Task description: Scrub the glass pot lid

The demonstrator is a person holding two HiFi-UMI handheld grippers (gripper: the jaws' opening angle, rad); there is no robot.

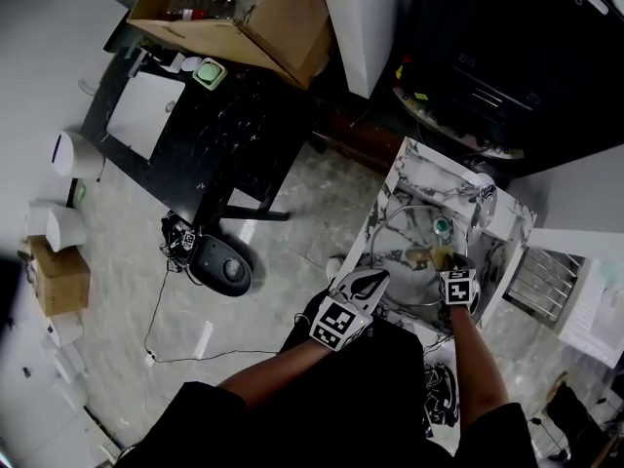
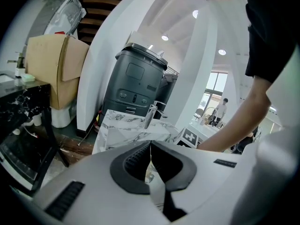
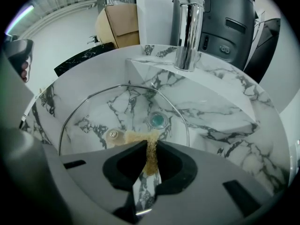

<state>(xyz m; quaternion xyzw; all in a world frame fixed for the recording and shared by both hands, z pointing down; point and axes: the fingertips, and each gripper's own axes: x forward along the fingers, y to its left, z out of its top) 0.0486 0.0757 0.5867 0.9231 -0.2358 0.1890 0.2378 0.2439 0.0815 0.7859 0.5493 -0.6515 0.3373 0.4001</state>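
Observation:
The glass pot lid (image 3: 126,107) lies tilted in the marble sink (image 3: 225,121), its knob (image 3: 112,136) facing me; in the head view the lid (image 1: 409,237) shows as a thin round rim. My right gripper (image 3: 151,146) is shut on a tan scrub pad (image 3: 140,136) that presses on the glass beside the knob. My left gripper (image 1: 375,279) sits at the lid's near-left edge. Its jaws (image 2: 150,144) stand closed on a thin edge, apparently the lid's rim. The drain (image 3: 158,120) shows through the glass.
A chrome faucet (image 3: 187,32) stands over the back of the sink. A dark grey machine (image 2: 138,81) is behind it. To the left are a black table (image 1: 195,135), a cardboard box (image 1: 244,13) and a floor device with cables (image 1: 222,266). A rack (image 1: 546,276) is at right.

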